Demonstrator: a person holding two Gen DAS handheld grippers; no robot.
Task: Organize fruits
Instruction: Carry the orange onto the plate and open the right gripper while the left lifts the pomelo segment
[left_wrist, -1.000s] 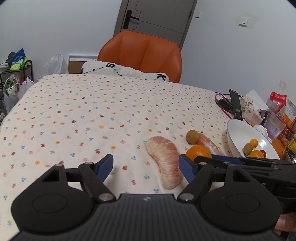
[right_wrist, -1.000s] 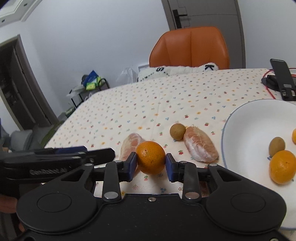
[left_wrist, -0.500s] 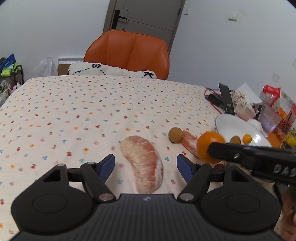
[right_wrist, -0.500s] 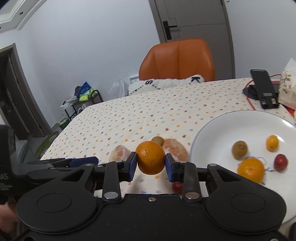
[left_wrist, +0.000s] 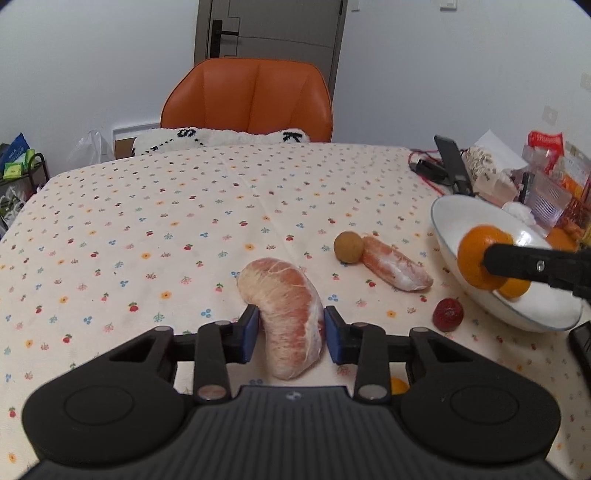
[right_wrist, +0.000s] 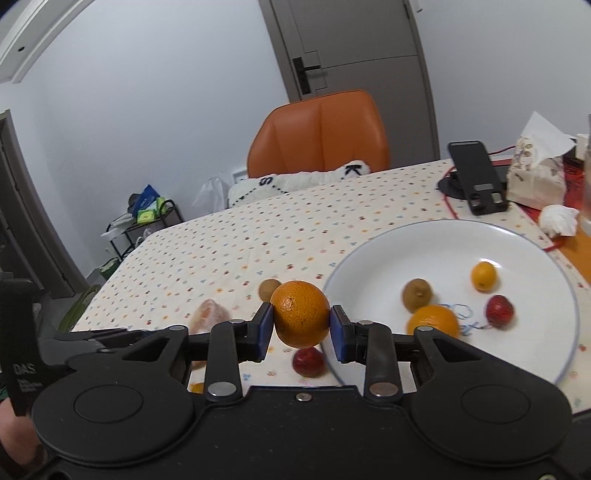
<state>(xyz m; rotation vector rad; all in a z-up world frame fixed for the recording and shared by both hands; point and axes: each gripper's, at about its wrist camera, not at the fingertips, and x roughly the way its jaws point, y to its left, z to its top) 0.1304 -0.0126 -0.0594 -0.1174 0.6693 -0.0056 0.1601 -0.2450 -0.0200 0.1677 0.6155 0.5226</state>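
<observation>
Right gripper (right_wrist: 301, 328) clamps an orange (right_wrist: 301, 313) between its blue pads, held above the near-left rim of the white plate (right_wrist: 373, 251). Left gripper (left_wrist: 289, 334) has its pads against both sides of a peeled pomelo segment (left_wrist: 286, 310) on the dotted tablecloth (left_wrist: 147, 221). At two o'clock from it lie a second segment (left_wrist: 397, 264), a brown fruit (left_wrist: 348, 247) and a red fruit (left_wrist: 447, 314).

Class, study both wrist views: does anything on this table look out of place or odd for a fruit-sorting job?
Yes. A small red fruit lies on the tablecloth just outside the white plate, while a similar one is already on it. Two peeled pomelo segments and a brown round fruit also lie bare on the cloth.
</observation>
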